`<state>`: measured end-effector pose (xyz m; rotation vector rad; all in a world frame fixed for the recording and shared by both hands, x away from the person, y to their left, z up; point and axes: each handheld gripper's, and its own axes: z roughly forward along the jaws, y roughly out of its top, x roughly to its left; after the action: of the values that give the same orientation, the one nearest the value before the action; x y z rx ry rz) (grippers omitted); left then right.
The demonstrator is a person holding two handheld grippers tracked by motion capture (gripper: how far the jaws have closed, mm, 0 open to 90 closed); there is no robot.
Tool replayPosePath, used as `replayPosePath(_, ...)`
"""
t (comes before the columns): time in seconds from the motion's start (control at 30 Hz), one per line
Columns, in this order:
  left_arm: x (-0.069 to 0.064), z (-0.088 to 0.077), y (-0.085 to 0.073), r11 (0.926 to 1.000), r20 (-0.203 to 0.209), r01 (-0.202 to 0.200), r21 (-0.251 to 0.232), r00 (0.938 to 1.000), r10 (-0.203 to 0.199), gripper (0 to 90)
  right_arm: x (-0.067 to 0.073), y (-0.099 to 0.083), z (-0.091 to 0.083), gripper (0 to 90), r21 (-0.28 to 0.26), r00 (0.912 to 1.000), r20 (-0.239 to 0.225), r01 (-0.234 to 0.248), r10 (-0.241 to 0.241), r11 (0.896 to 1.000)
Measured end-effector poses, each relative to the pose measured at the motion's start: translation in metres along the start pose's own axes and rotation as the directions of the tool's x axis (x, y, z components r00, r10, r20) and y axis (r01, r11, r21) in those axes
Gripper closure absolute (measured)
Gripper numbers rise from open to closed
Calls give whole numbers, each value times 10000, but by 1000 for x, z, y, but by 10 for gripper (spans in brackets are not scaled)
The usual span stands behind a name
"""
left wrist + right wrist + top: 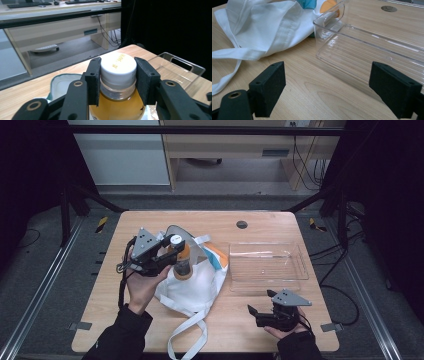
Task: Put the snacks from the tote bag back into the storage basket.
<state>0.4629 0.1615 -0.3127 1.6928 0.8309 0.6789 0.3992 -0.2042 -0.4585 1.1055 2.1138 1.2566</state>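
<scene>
A bottle (181, 261) of orange drink with a white cap (118, 67) hangs over the open mouth of a white tote bag (192, 287) at the table's left-centre. My left gripper (171, 249) is shut on the bottle's neck just under the cap, one black pad on each side (118, 80). A clear plastic tray (267, 267) lies to the right of the bag. My right gripper (260, 302) rests low near the front right edge, jaws wide open with nothing between them (337, 90), facing the tray (372, 47) and the bag (267, 32).
The bag's long handles (187, 335) trail toward the front edge of the wooden table (150, 222). A small round grommet (242, 224) sits in the tabletop at the back. Desks and cables stand beyond the table's far edge.
</scene>
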Motion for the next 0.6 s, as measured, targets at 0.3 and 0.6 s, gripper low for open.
replayPosePath(0.3, -12, -2, 8, 9998, 294, -36, -171, 9996, 41, 586, 0, -1, 1, 140, 76, 10000, 93, -16, 15, 10000)
replayPosePath(0.6, -24, 10, 18, 9998, 521, -49, -207, 9986, 60, 586, -1, -1, 1, 140, 50, 10000, 78, -18, 18, 10000)
